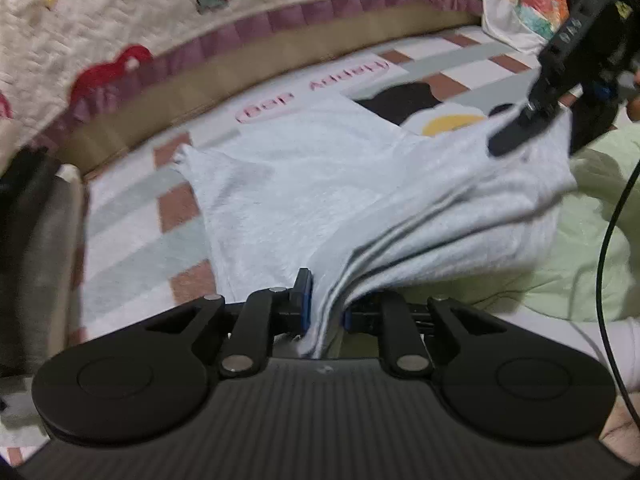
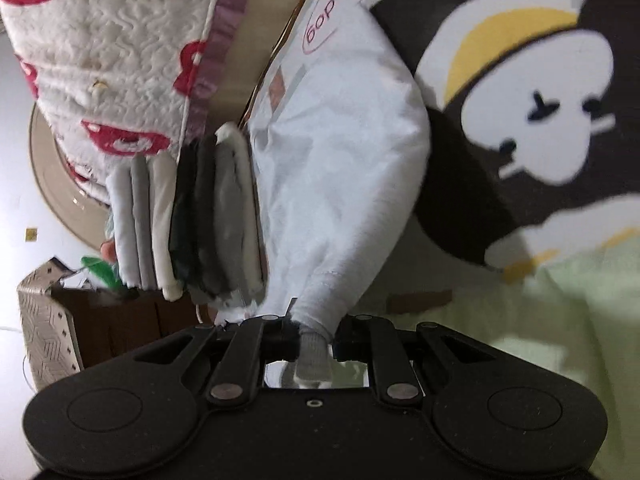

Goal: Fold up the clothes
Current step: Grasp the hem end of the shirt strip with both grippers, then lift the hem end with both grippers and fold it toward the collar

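Left gripper [image 1: 326,308] fingers clamped on the shirt [image 1: 288,184] hem; right gripper [image 2: 316,336] fingers clamped on a bunched edge. Shirt spans between both, far part on the mat [image 1: 132,184]. Judgement: keep the edge taut, carry both level, lay evenly. Count: one shirt, one folded stack [image 2: 216,212] left of right fingers.

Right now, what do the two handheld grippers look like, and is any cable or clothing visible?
The left gripper is matte black, with round side discs, silver pivot pins and blue finger pads. The right gripper is black with the same shape. A thin black cable hangs nearby. Pale green clothing is visible.
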The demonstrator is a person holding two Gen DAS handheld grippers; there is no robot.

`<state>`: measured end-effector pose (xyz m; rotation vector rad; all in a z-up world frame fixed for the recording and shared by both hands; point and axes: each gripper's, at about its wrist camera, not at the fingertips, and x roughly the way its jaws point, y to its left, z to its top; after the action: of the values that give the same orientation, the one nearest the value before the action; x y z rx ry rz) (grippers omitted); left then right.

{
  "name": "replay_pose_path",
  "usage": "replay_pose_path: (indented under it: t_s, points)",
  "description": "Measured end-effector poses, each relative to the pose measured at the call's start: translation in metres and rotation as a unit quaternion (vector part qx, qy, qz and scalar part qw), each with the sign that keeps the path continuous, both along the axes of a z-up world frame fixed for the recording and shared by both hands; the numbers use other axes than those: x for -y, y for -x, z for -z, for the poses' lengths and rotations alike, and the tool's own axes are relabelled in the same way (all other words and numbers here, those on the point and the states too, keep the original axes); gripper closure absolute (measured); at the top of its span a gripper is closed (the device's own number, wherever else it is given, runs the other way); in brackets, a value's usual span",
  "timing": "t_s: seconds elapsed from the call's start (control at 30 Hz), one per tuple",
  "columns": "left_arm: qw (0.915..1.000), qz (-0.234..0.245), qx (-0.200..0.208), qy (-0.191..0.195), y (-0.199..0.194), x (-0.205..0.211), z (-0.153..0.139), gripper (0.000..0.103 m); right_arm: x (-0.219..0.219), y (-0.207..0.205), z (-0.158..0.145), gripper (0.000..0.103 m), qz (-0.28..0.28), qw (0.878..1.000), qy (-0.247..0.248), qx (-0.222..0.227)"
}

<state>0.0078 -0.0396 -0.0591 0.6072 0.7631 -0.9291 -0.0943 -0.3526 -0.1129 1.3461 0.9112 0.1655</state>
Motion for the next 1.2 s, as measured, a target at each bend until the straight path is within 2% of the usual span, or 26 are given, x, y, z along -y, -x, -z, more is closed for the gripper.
replay_pose_path:
  t_s: [0.07, 0.13, 0.2, 0.3, 0.5, 0.7, 0.9, 0.97, 1.07, 1.13, 1.2]
  points:
    - [0.9996, 0.027, -0.01, -0.004, -0.008, 0.004, -0.004, 0.089, 0.002, -0.017, -0.018, 0.086, -0.03, 0.997, 0.064, 0.003]
    - [0.9983, 0.054, -0.022, -0.008, -0.016, 0.009, -0.01, 0.089, 0.0, -0.033, -0.036, 0.086, -0.058, 0.989, 0.135, 0.017]
    - [0.9963, 0.079, -0.03, -0.015, -0.027, 0.016, -0.019, 0.089, 0.002, -0.052, -0.048, 0.086, -0.067, 0.982, 0.172, 0.029]
    - [0.9939, 0.096, -0.053, -0.014, -0.054, 0.027, -0.031, 0.088, 0.015, -0.071, -0.049, 0.087, -0.061, 0.981, 0.179, 0.035]
    - [0.9895, 0.122, -0.074, -0.024, -0.104, 0.054, -0.04, 0.086, 0.035, -0.101, -0.036, 0.089, -0.055, 0.982, 0.178, 0.009]
    - [0.9874, 0.136, -0.047, -0.065, -0.146, 0.09, -0.031, 0.085, 0.047, -0.124, -0.03, 0.089, -0.048, 0.982, 0.185, -0.005]
    - [0.9822, 0.155, -0.051, -0.094, -0.178, 0.117, 0.006, 0.082, 0.06, -0.149, -0.012, 0.089, -0.048, 0.979, 0.194, -0.041]
    - [0.981, 0.159, -0.036, -0.106, -0.179, 0.123, 0.012, 0.081, 0.062, -0.159, -0.008, 0.089, -0.054, 0.976, 0.206, -0.049]
    - [0.9788, 0.164, -0.001, -0.123, -0.18, 0.128, 0.019, 0.073, 0.062, -0.174, -0.01, 0.089, -0.072, 0.969, 0.23, -0.048]
    - [0.9785, 0.159, 0.008, -0.132, -0.182, 0.132, 0.023, 0.071, 0.065, -0.178, -0.004, 0.09, -0.065, 0.972, 0.22, -0.057]
    - [0.9801, 0.144, -0.001, -0.137, -0.186, 0.137, 0.026, 0.071, 0.07, -0.18, 0.012, 0.091, -0.056, 0.974, 0.194, -0.099]
